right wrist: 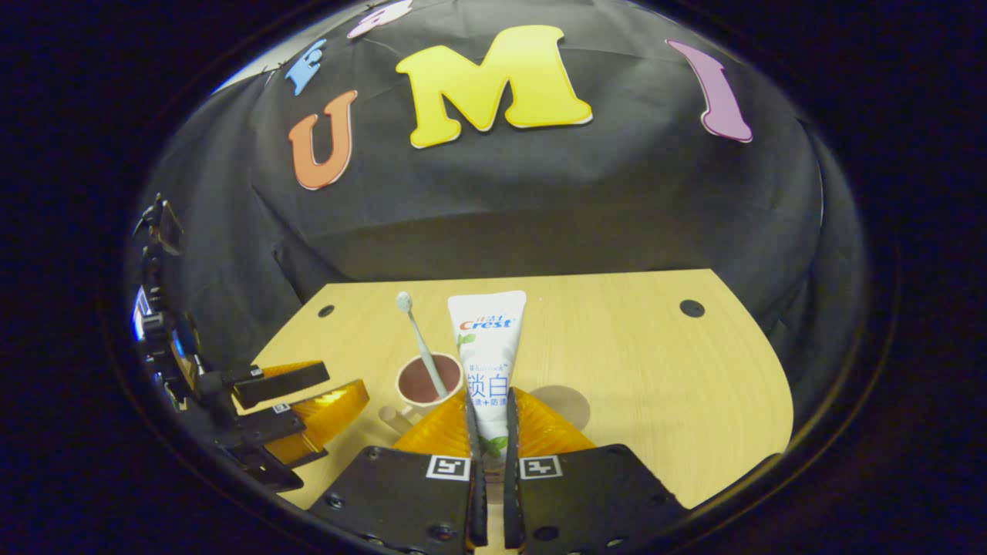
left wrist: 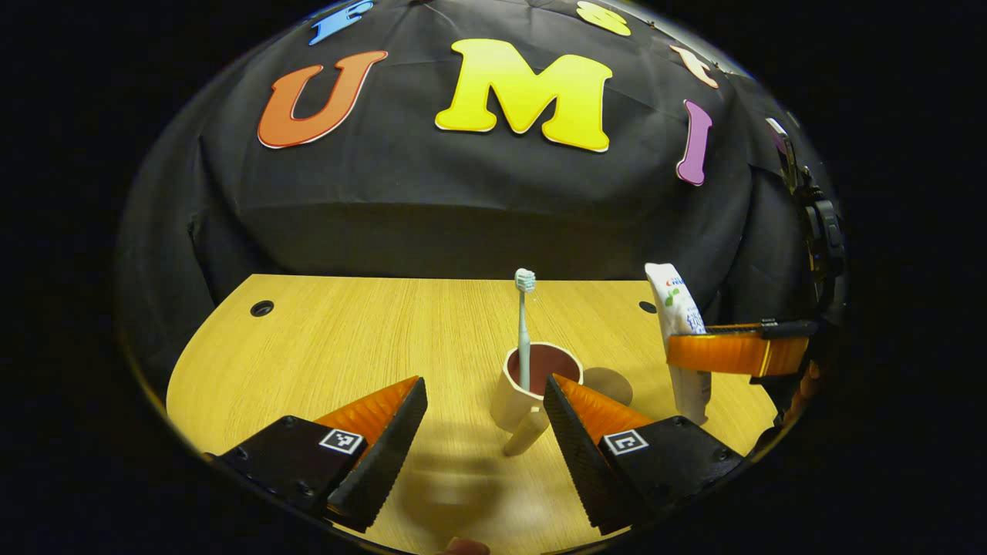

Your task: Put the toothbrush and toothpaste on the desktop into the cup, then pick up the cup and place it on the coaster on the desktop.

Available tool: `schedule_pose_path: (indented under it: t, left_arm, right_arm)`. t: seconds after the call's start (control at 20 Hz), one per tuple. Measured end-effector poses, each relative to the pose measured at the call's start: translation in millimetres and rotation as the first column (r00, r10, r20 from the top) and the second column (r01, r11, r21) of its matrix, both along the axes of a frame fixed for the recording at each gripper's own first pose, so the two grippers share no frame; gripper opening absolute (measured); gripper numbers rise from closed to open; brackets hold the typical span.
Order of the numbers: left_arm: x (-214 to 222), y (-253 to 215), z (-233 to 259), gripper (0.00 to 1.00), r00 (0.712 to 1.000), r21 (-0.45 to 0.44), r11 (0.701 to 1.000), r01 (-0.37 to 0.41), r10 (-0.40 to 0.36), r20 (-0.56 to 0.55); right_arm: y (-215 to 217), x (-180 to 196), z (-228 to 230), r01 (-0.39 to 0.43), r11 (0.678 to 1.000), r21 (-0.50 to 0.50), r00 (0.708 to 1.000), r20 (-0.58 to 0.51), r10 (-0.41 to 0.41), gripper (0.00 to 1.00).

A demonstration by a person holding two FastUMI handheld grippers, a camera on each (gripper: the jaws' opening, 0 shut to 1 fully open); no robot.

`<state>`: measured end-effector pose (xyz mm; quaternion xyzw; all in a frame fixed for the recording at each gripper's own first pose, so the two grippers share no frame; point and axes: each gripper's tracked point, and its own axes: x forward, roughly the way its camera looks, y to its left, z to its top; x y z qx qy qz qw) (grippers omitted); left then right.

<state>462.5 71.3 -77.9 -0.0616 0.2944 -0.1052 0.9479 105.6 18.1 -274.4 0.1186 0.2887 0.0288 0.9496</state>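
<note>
On the light wood-grain bench [left wrist: 347, 339] stands a cream ceramic cup with a dark red inside [left wrist: 532, 381], its handle turned toward the near edge. A pale green plastic toothbrush [left wrist: 523, 331] stands in the cup, bristle head up; in the right gripper view it [right wrist: 422, 347] leans toward the far left out of the same cup [right wrist: 426, 381].

The right tongs [right wrist: 490, 439] are clamped on a white plastic toothpaste tube [right wrist: 487, 358], both fingers pressing its lower part, and the tube stands upright with its flat crimped end on top. It is held above the bench, just right of the cup and slightly nearer. In the left gripper view the same tube [left wrist: 680, 339] shows at the right, gripped across its middle by the right tongs [left wrist: 736, 353], clear of the bench surface.

A round brown flat coaster [right wrist: 564, 405] lies on the bench just right of the cup, partly hidden behind the tube and fingers; in the left gripper view it [left wrist: 611, 383] peeks out behind the cup.

The left tongs [left wrist: 484, 405] are spread wide apart and hold nothing, low over the bench on the near side of the cup, one finger overlapping the cup's right edge.
</note>
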Motion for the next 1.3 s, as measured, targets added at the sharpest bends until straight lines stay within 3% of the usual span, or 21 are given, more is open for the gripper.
schedule_pose_path:
  t: [0.25,0.6,0.95,1.3]
  left_arm:
    - [-17.0,18.0,2.0,0.97,0.999,0.016,0.999,-0.027,0.028,-0.02]
    - [-39.8,40.8,-4.3,0.97,0.996,0.038,0.997,-0.073,0.075,-0.056]
    - [-45.9,56.9,-10.9,0.97,0.991,0.052,0.992,-0.112,0.115,-0.071]
    - [-53.4,68.0,-21.7,0.97,0.983,0.065,0.987,-0.146,0.152,-0.099]
  right_arm:
    - [26.1,29.5,15.9,-0.047,0.998,0.041,0.993,0.112,0.043,0.08]
    - [48.2,68.6,39.9,-0.076,0.992,0.098,0.957,0.286,0.045,0.08]
    - [55.1,94.0,20.5,-0.067,0.987,0.146,0.958,0.287,0.023,0.08]
    - [65.5,106.0,-8.2,-0.074,0.99,0.118,0.966,0.255,0.041,0.08]
